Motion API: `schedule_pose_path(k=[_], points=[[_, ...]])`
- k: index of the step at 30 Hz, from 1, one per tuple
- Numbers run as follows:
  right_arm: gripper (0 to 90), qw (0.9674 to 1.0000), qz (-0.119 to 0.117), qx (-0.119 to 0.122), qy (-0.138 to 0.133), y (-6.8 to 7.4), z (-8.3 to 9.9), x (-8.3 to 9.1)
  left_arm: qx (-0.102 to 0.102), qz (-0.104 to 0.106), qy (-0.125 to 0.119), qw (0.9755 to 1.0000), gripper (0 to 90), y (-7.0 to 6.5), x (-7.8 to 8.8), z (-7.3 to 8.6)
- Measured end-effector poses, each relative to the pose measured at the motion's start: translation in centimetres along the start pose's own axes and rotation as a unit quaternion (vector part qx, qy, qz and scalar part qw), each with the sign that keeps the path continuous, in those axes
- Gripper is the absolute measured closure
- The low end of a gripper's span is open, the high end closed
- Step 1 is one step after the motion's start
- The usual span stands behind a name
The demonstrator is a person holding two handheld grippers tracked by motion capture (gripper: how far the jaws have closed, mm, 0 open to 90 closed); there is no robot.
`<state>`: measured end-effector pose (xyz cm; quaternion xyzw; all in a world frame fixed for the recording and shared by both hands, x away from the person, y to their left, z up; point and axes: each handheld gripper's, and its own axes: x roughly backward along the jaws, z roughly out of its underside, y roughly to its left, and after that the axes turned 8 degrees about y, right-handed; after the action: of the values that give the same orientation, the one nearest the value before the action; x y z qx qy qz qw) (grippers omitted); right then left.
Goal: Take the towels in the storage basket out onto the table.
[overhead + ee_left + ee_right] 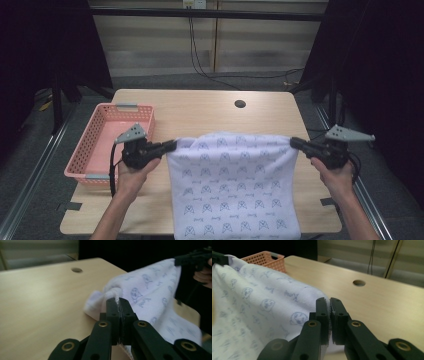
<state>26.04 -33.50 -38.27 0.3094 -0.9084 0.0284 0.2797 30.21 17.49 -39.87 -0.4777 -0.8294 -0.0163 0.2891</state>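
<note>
One white towel [232,185] printed with small blue-grey figures hangs stretched between the two grippers above the near half of the table [210,107]. Its top edge runs level from one gripper to the other, and its lower part drapes down over the table's near edge, where the bottom of the high view cuts it off.

The left gripper [171,145] pinches the towel's upper left corner; in the left gripper view its jaws are pressed together on the hemmed edge [115,293], which bunches up just above them. The right gripper [295,142] pinches the upper right corner, and in the right gripper view the jaws are closed on a thin fold of cloth [329,307] showing between them.

Two hands hold the grippers: the left hand [131,172] and the right hand [334,172], with both forearms coming in from the near edge. The grippers point inward toward each other, roughly level.

One pink basket [95,145] stands at the table's left edge, just beside the left gripper and partly overhanging the edge. One round hole [240,104] lies near the far edge. The towel's lower corners are out of frame, and the table under the towel is hidden.
</note>
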Motion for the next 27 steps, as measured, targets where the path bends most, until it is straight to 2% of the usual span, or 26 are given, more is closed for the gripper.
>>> schedule_pose_path(k=[1,2,3,6,7,8,9,11,12,13,16,18,19,20,21,22,23,26,27], points=[[85.5,1.0000,-0.003,0.001,0.008,0.5,1.0,0.3,0.000,0.006,0.014,0.9999,88.5,-0.5,-0.1,0.9],[85.5,0.9994,-0.010,0.000,0.033,1.4,3.3,0.7,0.003,0.018,0.029,0.9994,88.5,-0.9,-0.3,1.9],[85.5,0.9994,-0.010,0.000,0.033,1.4,3.3,0.7,0.004,0.028,0.042,0.9987,88.5,-1.4,-0.4,2.9],[85.5,0.9972,-0.024,-0.003,0.070,2.5,6.6,0.8,0.001,0.043,0.088,0.9952,88.3,-2.5,-0.6,5.3],[85.3,0.9958,-0.030,-0.013,0.086,2.9,8.3,0.9,0.006,0.055,0.097,0.9938,87.5,-2.8,-0.5,5.8],[85.2,0.9947,-0.034,-0.012,0.096,3.0,8.9,0.8,0.007,0.061,0.101,0.9930,85.6,-3.0,-0.5,6.2],[85.2,0.9947,-0.034,-0.012,0.096,3.0,8.9,0.8,-0.002,0.060,0.106,0.9925,85.6,-3.1,-0.4,6.3],[84.1,0.9917,-0.035,-0.006,0.124,3.3,10.0,0.4,-0.001,0.054,0.096,0.9939,75.5,-2.8,-0.6,6.0],[82.4,0.9906,-0.038,-0.007,0.131,3.3,10.3,0.2,0.001,0.049,0.091,0.9946,74.2,-2.4,-0.9,5.7],[73.7,0.9898,-0.042,-0.008,0.136,3.3,10.5,-0.2,0.004,0.049,0.085,0.9951,71.9,-1.9,-1.4,5.3],[63.4,0.9924,-0.038,-0.009,0.117,3.0,9.5,-0.3,0.001,0.050,0.078,0.9957,71.3,-0.5,-3.7,3.7],[62.8,0.9935,-0.036,-0.010,0.107,2.9,9.0,-0.3,0.003,0.048,0.090,0.9948,71.5,0.3,-5.8,3.1],[62.3,0.9942,-0.035,-0.007,0.101,2.7,8.5,-0.4,0.010,0.057,0.095,0.9938,71.5,0.7,-6.9,3.0],[60.8,0.9949,-0.031,-0.004,0.096,2.4,8.0,-0.7,0.009,0.053,0.095,0.9940,71.0,1.1,-7.8,3.0],[60.4,0.9953,-0.031,-0.007,0.091,2.2,7.5,-1.1,0.018,0.045,0.103,0.9935,71.2,1.5,-8.7,3.2],[59.8,0.9955,-0.032,-0.001,0.089,1.6,6.8,-2.1,0.024,0.040,0.113,0.9925,70.4,1.6,-9.2,3.3],[59.8,0.9955,-0.032,-0.001,0.089,1.6,6.8,-2.1,0.019,0.036,0.128,0.9910,70.4,1.6,-9.7,3.5],[58.6,0.9945,-0.026,-0.007,0.101,0.6,6.1,-4.5,0.008,0.040,0.167,0.9851,70.2,1.2,-10.7,4.5],[57.5,0.9936,-0.024,-0.008,0.110,0.2,6.0,-5.5,0.002,0.040,0.182,0.9825,72.9,1.1,-10.9,4.7]])
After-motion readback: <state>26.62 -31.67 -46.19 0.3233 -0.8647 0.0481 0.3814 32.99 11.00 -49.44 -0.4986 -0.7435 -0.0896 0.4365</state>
